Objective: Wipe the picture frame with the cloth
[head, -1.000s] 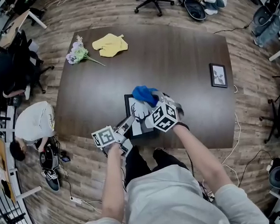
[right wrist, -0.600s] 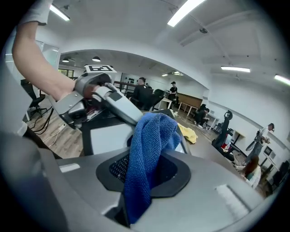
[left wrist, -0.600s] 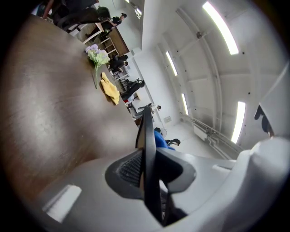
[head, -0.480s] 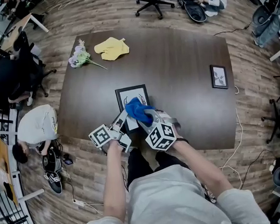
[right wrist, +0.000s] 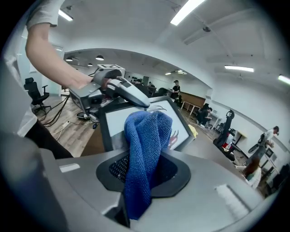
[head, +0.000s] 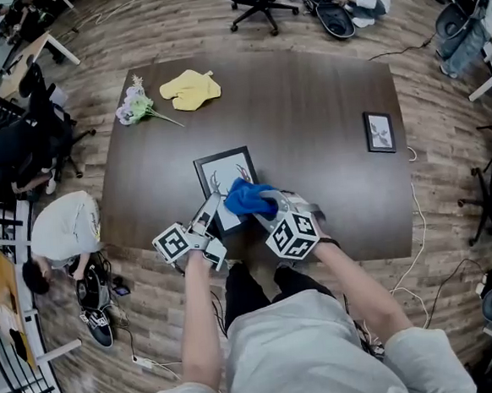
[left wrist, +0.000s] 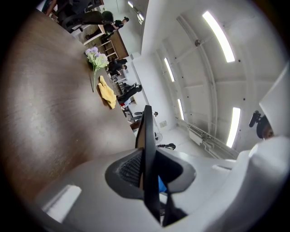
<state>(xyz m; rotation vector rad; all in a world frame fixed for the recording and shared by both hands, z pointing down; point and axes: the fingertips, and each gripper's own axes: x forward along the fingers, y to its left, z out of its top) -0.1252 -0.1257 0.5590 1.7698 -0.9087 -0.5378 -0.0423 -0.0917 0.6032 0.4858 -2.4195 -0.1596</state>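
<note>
Dark brown table (head: 308, 119), yellow cloth (head: 190, 89) and pale flower sprig (head: 137, 105) near its far left corner, small framed picture (head: 379, 132) by the right edge.

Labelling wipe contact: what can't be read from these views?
- Head view: the blue cloth covers the lower part of the picture frame print; whether it touches the glass is unclear, also in the right gripper view.
- Left gripper view: the picture frame shows edge-on, face hidden; the blue cloth is only a sliver behind it.
- Head view: the small picture frame print is too small.
</note>
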